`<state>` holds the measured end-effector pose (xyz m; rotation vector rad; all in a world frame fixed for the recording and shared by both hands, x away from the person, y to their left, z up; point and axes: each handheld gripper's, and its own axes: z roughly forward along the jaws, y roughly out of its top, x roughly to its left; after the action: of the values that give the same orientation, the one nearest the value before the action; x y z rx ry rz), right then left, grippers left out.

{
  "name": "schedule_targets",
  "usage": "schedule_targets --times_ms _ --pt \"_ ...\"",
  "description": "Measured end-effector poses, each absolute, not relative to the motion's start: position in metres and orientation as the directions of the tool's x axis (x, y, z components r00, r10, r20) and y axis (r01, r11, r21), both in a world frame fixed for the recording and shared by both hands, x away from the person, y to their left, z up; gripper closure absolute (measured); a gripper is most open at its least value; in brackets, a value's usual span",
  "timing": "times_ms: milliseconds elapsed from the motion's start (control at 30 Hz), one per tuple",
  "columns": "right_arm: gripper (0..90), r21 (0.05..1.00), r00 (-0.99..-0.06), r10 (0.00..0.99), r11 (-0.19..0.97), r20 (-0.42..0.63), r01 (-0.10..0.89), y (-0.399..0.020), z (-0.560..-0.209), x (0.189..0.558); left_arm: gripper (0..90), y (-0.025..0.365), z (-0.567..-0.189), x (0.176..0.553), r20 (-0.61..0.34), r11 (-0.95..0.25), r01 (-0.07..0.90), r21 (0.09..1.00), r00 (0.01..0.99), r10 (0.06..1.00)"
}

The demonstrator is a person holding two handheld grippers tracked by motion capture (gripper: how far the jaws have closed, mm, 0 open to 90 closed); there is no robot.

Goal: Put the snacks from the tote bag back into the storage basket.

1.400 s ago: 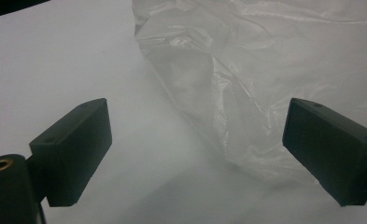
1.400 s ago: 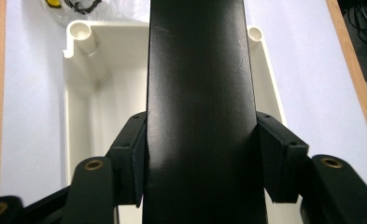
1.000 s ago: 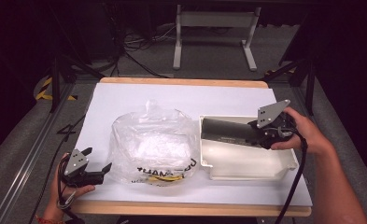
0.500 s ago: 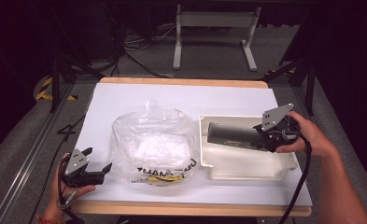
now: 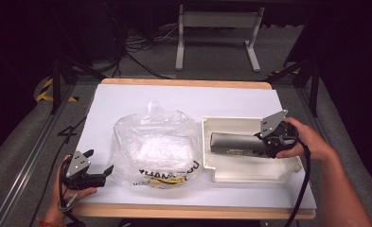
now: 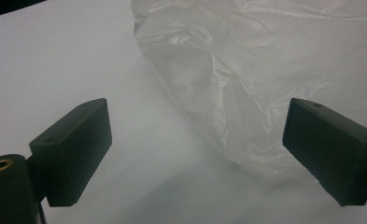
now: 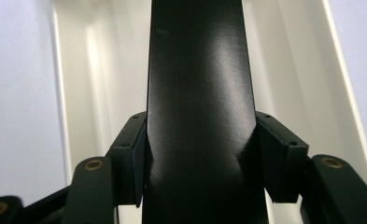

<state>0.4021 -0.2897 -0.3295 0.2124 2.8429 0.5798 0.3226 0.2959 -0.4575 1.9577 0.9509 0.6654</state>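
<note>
A long dark box (image 5: 235,144) lies lengthwise over the white tray (image 5: 250,172) at the right of the table. My right gripper (image 5: 267,144) is shut on its right end. In the right gripper view both pads clamp the black box (image 7: 200,93) by its sides, with the tray's pale walls (image 7: 78,70) beneath. A crumpled clear plastic bag (image 5: 155,146) with yellow and black print lies in the middle of the table. My left gripper (image 5: 101,163) rests at the front left, open, its jaws pointing at the bag's edge (image 6: 246,93) with nothing between them.
A white sheet (image 5: 127,101) covers the tabletop, with a wooden edge (image 5: 193,213) at the front. Cables (image 5: 297,198) trail from both grippers. Beyond the table are a dark floor and a metal stand (image 5: 217,33).
My right gripper has lowered the dark box towards the tray and drawn it slightly right. The left gripper and the bag have stayed put.
</note>
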Motion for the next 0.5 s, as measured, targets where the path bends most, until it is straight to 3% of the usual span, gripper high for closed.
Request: schedule_targets --times_ms 500 --pt "43.1 0.362 -0.974 0.152 0.928 -0.17 0.082 -0.285 -0.347 0.408 9.0 0.297 -0.456 0.322 0.093 -0.349 0.365 0.863 0.565 0.82"
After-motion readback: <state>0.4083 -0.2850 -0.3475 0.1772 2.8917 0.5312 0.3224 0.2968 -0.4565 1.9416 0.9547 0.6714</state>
